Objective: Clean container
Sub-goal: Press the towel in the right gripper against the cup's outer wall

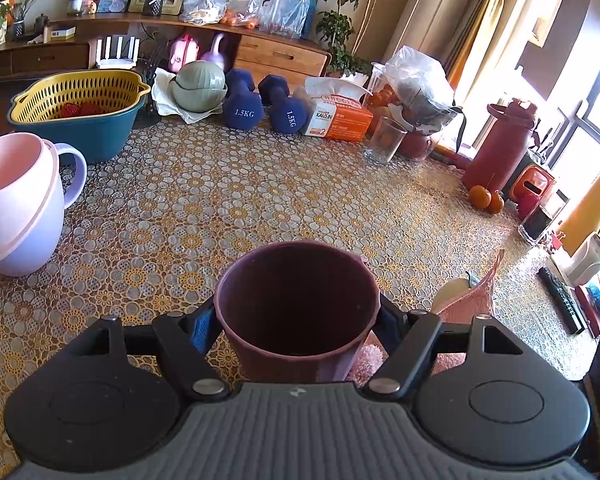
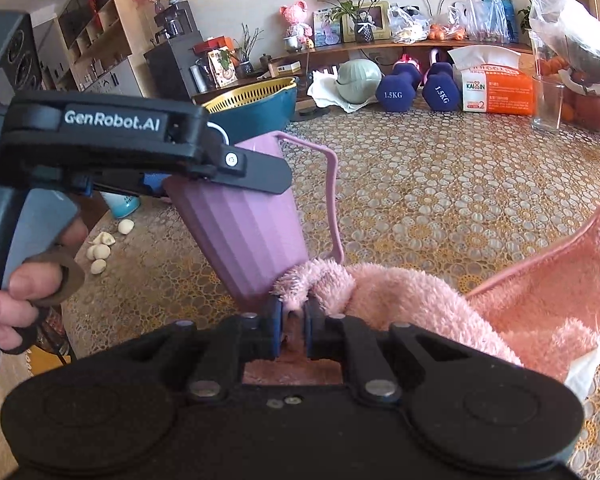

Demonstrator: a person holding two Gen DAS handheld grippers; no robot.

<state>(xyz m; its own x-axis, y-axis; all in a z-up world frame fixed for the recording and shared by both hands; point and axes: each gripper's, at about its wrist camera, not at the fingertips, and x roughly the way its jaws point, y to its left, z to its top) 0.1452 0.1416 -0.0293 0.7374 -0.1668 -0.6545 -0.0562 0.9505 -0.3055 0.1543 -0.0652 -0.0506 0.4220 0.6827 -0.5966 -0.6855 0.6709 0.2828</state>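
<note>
A purple ribbed container (image 1: 298, 308) with a thin handle is clamped between the pads of my left gripper (image 1: 298, 320), its dark open mouth facing that camera. In the right wrist view the same container (image 2: 244, 224) leans tilted above the table, the left gripper (image 2: 220, 168) shut on its upper part. My right gripper (image 2: 294, 320) is shut on a fluffy pink cloth (image 2: 400, 292), which touches the container's lower end. A corner of the cloth (image 1: 474, 296) shows to the right of the container in the left wrist view.
On the patterned tablecloth (image 1: 240, 200): a pink and lilac bucket (image 1: 16, 204) at left, a yellow strainer in a teal basin (image 1: 84, 108), two blue dumbbells (image 1: 260, 106), a tissue pack (image 1: 338, 118), a glass (image 1: 384, 140), a red bottle (image 1: 500, 144), two oranges (image 1: 486, 198). Garlic cloves (image 2: 104, 248) lie at the left.
</note>
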